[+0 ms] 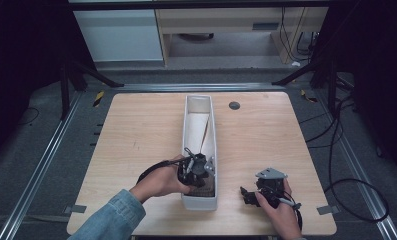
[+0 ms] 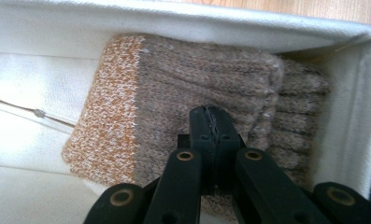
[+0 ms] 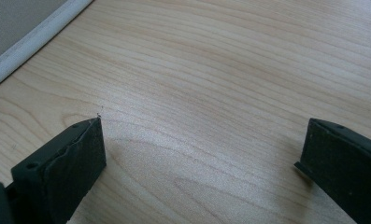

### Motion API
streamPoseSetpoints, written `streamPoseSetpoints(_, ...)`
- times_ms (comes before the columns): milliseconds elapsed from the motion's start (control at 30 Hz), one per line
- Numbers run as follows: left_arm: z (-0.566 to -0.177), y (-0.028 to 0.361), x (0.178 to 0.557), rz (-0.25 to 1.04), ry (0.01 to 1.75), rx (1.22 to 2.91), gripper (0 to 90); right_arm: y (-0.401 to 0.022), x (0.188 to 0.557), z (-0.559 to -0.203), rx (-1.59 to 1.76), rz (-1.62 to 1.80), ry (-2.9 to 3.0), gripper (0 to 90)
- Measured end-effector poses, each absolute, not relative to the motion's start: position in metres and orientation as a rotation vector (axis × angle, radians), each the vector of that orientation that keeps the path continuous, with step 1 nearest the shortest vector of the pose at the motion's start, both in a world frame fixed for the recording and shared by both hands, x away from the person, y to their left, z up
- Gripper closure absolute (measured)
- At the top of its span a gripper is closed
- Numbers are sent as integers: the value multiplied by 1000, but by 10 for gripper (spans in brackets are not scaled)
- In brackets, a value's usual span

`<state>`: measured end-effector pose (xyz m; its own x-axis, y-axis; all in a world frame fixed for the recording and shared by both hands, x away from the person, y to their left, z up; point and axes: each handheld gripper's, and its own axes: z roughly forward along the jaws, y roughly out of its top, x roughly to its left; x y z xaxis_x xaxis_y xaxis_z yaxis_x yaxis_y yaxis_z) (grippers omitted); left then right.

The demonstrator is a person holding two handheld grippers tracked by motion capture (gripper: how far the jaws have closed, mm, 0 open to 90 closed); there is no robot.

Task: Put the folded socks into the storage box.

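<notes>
Left claw [image 2: 210,122] pressed together over folded brown-and-orange knitted sock [image 2: 192,93] in long white fabric bin [image 1: 188,130]; whether it pinches fabric is unclear. Right claw [image 3: 197,154] spread above the wooden counter [image 3: 211,70], empty.

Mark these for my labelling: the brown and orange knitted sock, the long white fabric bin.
brown and orange knitted sock [image 2: 188,79], left gripper view, ribbed brown middle.
long white fabric bin [image 1: 185,132], high view, left wall.

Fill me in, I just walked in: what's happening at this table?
A person works with a gripper in each hand. The left gripper, jaws shut, is down inside the near end of a long white box, against a folded brown and orange knitted sock. The right gripper rests open on the wooden table.
</notes>
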<state>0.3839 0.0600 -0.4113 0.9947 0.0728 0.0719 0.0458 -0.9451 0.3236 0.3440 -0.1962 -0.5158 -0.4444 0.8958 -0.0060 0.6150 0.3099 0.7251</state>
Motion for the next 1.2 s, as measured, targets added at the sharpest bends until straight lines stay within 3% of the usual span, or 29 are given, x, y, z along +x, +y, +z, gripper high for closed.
streamPoseSetpoints(267,-409,66,385,116,109,2771,888,-196,344,-516,1344,928,2172,4)
streamPoseSetpoints(667,-396,80,387,184,172,2671,769,-196,344,-516,1344,928,2172,4)
streamPoseSetpoints(867,-390,86,388,202,212,2630,652,-196,344,-516,1344,928,2172,4)
streamPoseSetpoints(1200,-383,88,388,253,231,2552,309,-196,344,-516,1344,928,2172,4)
